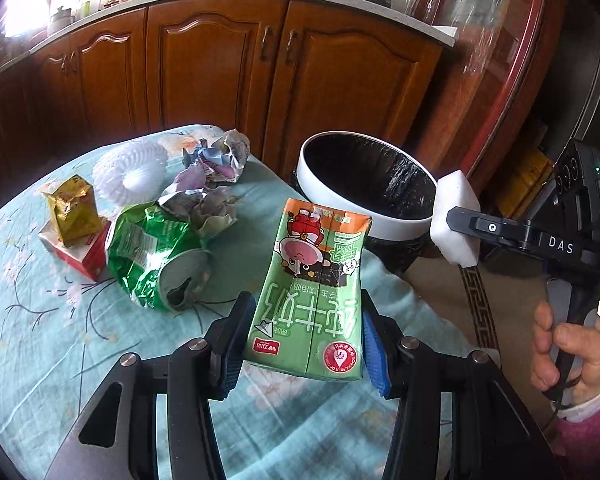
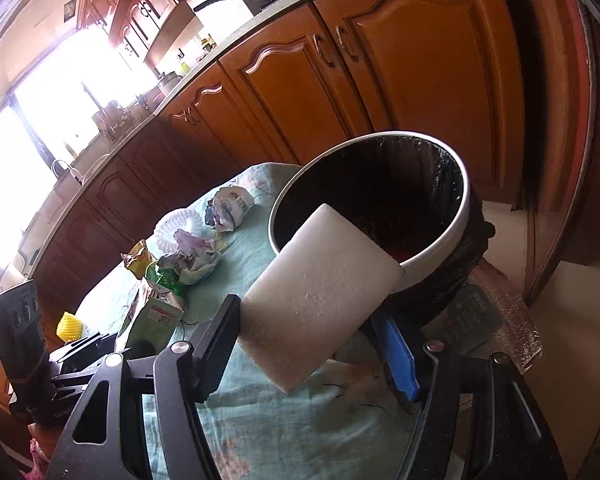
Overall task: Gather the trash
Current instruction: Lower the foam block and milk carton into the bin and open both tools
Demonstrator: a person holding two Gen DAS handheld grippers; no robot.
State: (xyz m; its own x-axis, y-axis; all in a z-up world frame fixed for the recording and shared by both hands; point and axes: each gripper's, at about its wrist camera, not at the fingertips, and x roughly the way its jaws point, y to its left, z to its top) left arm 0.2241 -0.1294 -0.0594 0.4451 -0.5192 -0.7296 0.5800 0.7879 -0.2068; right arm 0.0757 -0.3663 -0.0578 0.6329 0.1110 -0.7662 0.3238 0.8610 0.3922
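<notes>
Carton (image 1: 316,296) sits clamped between the left claw (image 1: 306,334) pads, gripped across its lower body with the flattened top pointing away toward the bin. It looks like an emptied milk box: light, thin-walled, likely to buckle if squeezed harder, so the hold across the wider faces near the base seems sound. Foam (image 2: 320,294) is pinched in the right claw (image 2: 314,354), a white block tilted up, its far corner overlapping the bin (image 2: 456,236) rim in that view. Foam of this kind should be very light, soft and a little springy; the left finger presses its near edge, but whether the blue pad on the right touches it I cannot tell.

Beyond the left claw, to its left on the cloth (image 1: 40,340), lie a crushed green can (image 1: 156,256), then a gold packet (image 1: 74,210) on a red box (image 1: 80,254), with crumpled paper (image 1: 212,176) and a white net (image 1: 132,170) farther off. All look light and crushable. The bin, black-lined, stands farthest, ahead and right of the carton, just past the table edge.
</notes>
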